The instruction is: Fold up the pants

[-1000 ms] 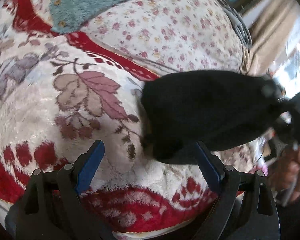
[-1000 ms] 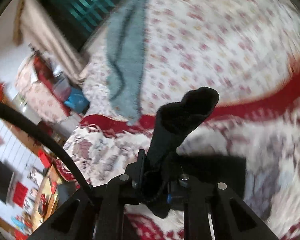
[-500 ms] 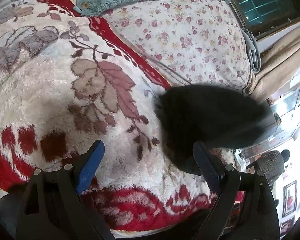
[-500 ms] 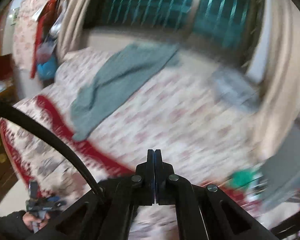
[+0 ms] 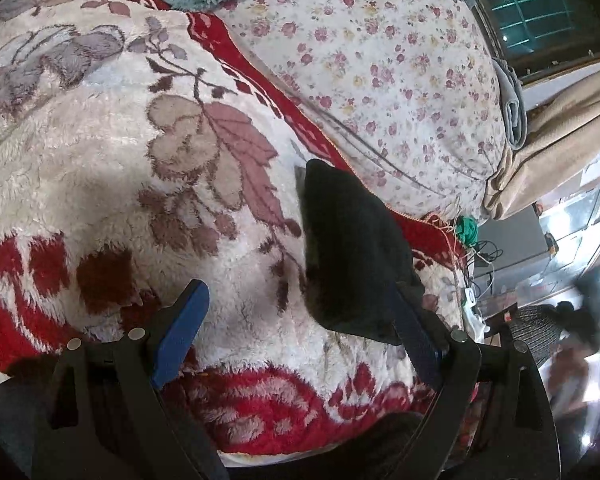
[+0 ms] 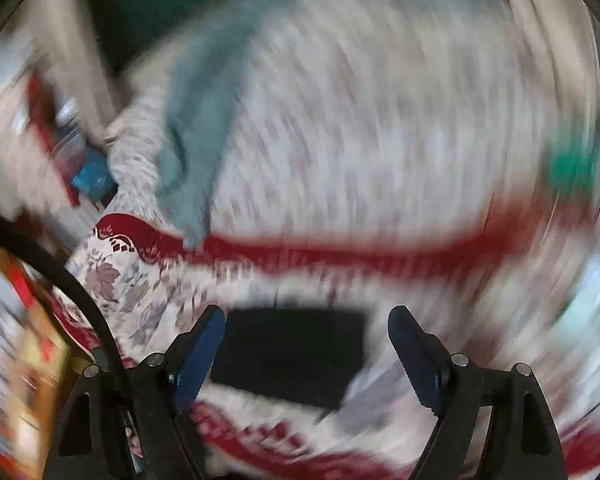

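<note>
From the left wrist view, the black pants (image 5: pixel 352 256) lie as a folded bundle on the plush red-and-white blanket (image 5: pixel 100 184), just below the red border where the floral sheet (image 5: pixel 380 72) begins. The left gripper (image 5: pixel 300 332) hovers with jaws spread wide and nothing between them, its right finger (image 5: pixel 414 344) at the bundle's near edge. The bundle's long axis runs away from the camera, narrow corner pointing toward the sheet, broad end toward the gripper. A careless nudge from that finger could, I judge, drag the top layer and spoil the fold. From the right wrist view (heavily blurred), the pants (image 6: pixel 288 356) show as a dark rectangle lying crosswise between the fingers of the right gripper (image 6: pixel 304 344), whose jaws are released and empty; a fast sweep this close could snag the fabric.
</note>
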Demonstrator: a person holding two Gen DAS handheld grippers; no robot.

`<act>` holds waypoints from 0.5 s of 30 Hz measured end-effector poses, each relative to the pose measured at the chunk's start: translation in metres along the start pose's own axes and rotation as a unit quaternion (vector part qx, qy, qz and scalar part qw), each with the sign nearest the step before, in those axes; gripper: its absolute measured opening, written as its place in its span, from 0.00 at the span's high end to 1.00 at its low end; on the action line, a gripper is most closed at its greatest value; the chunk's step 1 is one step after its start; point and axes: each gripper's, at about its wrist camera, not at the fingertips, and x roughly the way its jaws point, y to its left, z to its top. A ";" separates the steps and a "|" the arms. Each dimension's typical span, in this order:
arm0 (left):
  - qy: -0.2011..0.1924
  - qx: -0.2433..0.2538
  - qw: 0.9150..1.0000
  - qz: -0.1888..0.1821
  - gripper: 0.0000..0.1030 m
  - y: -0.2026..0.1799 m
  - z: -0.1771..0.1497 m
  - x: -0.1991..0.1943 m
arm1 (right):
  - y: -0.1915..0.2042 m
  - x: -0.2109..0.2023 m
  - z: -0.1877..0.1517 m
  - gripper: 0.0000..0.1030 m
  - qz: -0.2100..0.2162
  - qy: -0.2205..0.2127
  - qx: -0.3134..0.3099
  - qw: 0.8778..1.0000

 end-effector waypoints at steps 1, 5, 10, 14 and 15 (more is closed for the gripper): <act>0.001 0.001 1.000 0.000 0.12 0.000 0.000 0.000 | -0.026 0.033 -0.019 0.37 0.021 0.023 0.054 0.998; 0.006 -0.001 1.000 -0.001 0.12 0.001 -0.001 0.002 | -0.103 0.122 -0.093 0.39 0.098 0.044 0.256 0.961; 0.014 -0.011 1.000 -0.005 0.12 0.003 0.000 0.006 | -0.116 0.142 -0.112 0.39 0.172 0.007 0.301 0.938; 0.014 -0.012 1.000 -0.004 0.12 0.003 0.000 0.005 | -0.112 0.152 -0.099 0.39 0.230 -0.013 0.302 0.925; 0.013 -0.012 1.000 -0.004 0.12 0.003 0.000 0.005 | -0.110 0.156 -0.098 0.39 0.238 -0.010 0.300 0.924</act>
